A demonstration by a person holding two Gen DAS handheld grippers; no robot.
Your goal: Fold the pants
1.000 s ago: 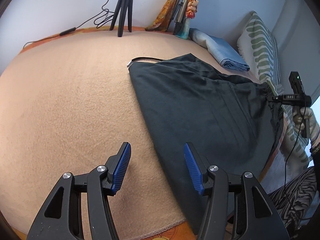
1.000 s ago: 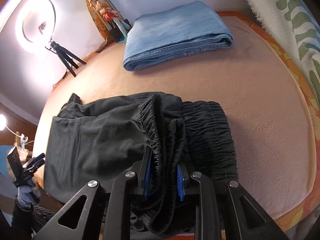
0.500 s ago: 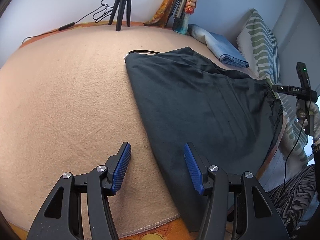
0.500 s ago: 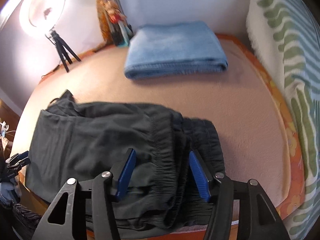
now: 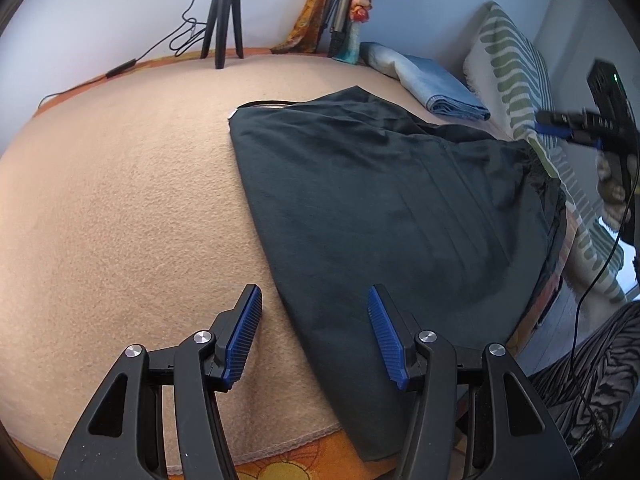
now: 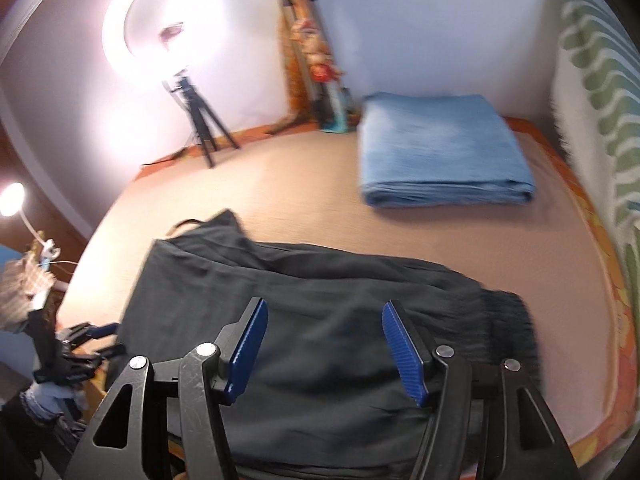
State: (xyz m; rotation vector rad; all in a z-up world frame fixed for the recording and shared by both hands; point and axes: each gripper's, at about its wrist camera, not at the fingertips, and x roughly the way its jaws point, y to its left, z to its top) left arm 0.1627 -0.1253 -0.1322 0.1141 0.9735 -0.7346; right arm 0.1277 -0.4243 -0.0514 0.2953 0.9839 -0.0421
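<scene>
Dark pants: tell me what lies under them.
The dark pants lie spread on the beige blanket, their near edge hanging over the orange bed edge. Whatever is beneath the cloth itself is covered; neither tongs holds it.

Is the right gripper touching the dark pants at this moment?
Cannot tell. In the right wrist view the right gripper is open above the dark pants, but no gap or contact shows plainly.

This was a home bedroom: a bed under a peach fleece blanket, a green-patterned white pillow at right, a glowing ring light far left.
</scene>
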